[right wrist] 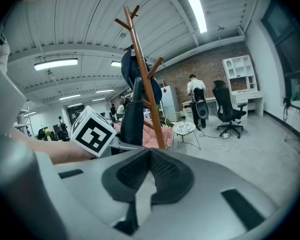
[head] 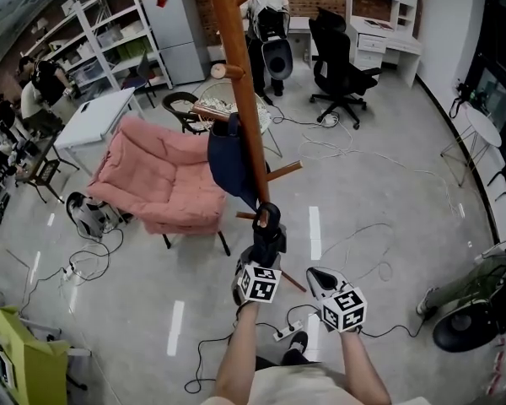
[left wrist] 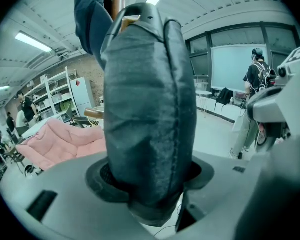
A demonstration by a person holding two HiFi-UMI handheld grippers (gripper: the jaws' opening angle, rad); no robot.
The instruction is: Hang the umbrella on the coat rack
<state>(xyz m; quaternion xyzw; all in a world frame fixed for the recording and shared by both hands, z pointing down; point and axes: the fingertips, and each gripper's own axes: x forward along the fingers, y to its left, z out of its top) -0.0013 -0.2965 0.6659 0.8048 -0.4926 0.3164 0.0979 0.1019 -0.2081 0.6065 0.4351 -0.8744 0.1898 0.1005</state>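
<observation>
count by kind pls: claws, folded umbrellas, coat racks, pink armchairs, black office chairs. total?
claws: 2 (left claw, right claw)
folded umbrella: 1
coat rack: 1
pink armchair: 1
black office chair: 1
total: 6

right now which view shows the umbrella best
The right gripper view: the umbrella stands upright, side-on, beside the coat rack. The left gripper view has it filling the frame, clamped in the left gripper. The head view foreshortens it from above.
</observation>
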